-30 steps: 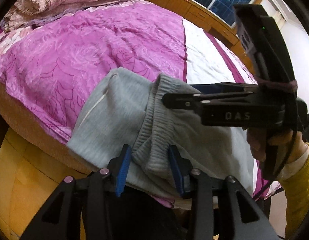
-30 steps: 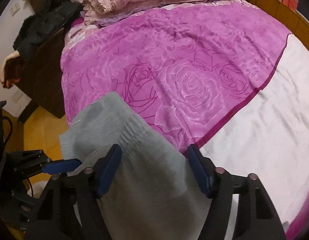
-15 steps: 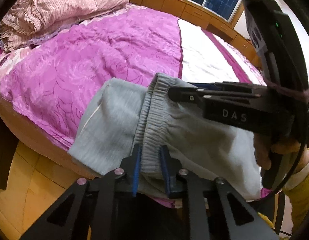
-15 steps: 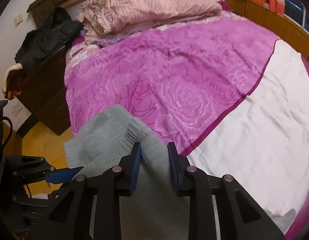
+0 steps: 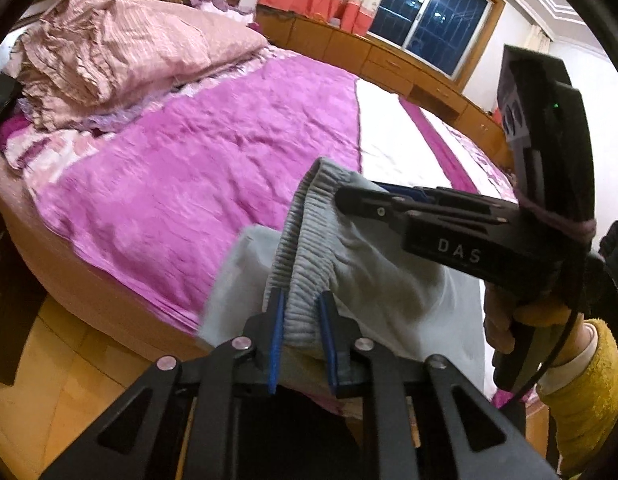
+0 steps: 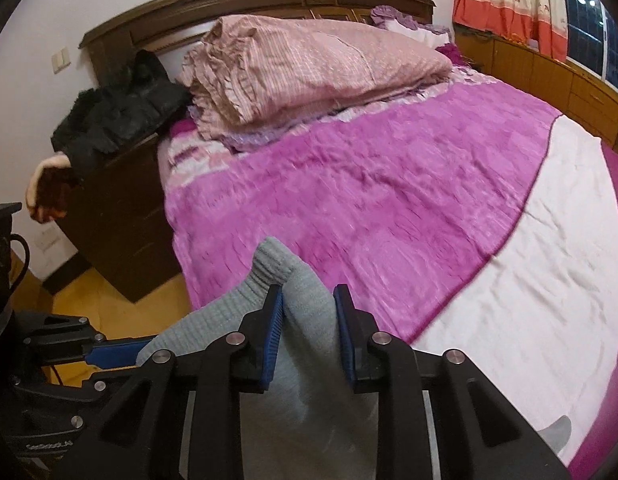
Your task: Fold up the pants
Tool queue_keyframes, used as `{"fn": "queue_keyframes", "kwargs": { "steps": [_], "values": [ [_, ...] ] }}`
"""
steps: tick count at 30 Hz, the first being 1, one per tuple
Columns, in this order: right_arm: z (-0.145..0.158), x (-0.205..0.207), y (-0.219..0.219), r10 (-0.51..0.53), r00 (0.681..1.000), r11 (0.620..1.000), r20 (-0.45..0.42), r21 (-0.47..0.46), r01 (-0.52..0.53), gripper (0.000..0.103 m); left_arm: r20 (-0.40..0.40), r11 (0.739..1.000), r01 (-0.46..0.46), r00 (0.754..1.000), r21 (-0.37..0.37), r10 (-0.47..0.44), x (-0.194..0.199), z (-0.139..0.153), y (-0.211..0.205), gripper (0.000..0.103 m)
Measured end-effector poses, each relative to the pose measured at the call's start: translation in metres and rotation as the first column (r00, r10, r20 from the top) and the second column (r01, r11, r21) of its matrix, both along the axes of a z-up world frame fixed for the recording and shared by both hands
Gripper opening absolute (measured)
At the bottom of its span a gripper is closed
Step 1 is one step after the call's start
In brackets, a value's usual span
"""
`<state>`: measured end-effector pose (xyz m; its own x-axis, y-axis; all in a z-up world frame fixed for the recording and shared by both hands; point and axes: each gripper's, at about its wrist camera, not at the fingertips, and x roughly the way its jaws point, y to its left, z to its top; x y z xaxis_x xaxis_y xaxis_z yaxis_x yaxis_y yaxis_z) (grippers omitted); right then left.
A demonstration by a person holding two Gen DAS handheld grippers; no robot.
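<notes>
Wooden floor (image 5: 69, 360) and the bed (image 5: 121, 304) edge lie beneath my left tool (image 5: 301, 336), which pinches the grey pants (image 5: 389, 292) at the ribbed waistband; my right tool (image 6: 307, 328) pinches the same band further along. I judge the lifted cloth could slip free, or bunch unevenly, before reaching the purple blanket (image 6: 369, 208).

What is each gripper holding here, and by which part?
Both hold the grey pants by the ribbed waistband: the left gripper clamps one stretch of it, the right gripper another.
</notes>
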<state>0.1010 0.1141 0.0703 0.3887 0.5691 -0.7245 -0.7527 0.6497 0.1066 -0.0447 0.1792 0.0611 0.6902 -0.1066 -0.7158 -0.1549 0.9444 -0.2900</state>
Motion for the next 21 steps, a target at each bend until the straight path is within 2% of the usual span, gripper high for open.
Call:
{"fn": "queue_keyframes", "kwargs": {
  "steps": [5,12,14,17,21],
  "values": [
    [-0.01,0.007,0.028,0.012,1.0,1.0,-0.023,-0.01,-0.012,0.018,-0.049,0.999,-0.033,0.998,0.017,0.033,0.009,-0.013,0.025,0.018],
    [-0.056,0.026,0.052,-0.007,0.994,0.998,-0.113,-0.064,0.0,0.018,-0.162,0.998,-0.063,0.985,-0.004,0.061,0.021,-0.062,0.046,0.022],
    [-0.07,0.032,0.055,-0.023,0.99,0.997,-0.142,-0.078,0.012,0.02,-0.18,0.997,-0.07,0.981,0.012,0.071,0.022,-0.072,0.048,0.029],
    [-0.082,0.039,0.052,-0.063,0.981,0.997,-0.185,-0.059,0.053,0.025,-0.182,0.996,-0.084,0.979,0.029,0.088,0.019,-0.072,0.049,0.039],
    [-0.068,0.039,0.033,-0.103,0.967,0.994,-0.233,0.014,0.109,0.029,-0.159,0.997,-0.065,0.985,0.028,0.069,0.011,-0.057,0.047,0.04]
  ]
}}
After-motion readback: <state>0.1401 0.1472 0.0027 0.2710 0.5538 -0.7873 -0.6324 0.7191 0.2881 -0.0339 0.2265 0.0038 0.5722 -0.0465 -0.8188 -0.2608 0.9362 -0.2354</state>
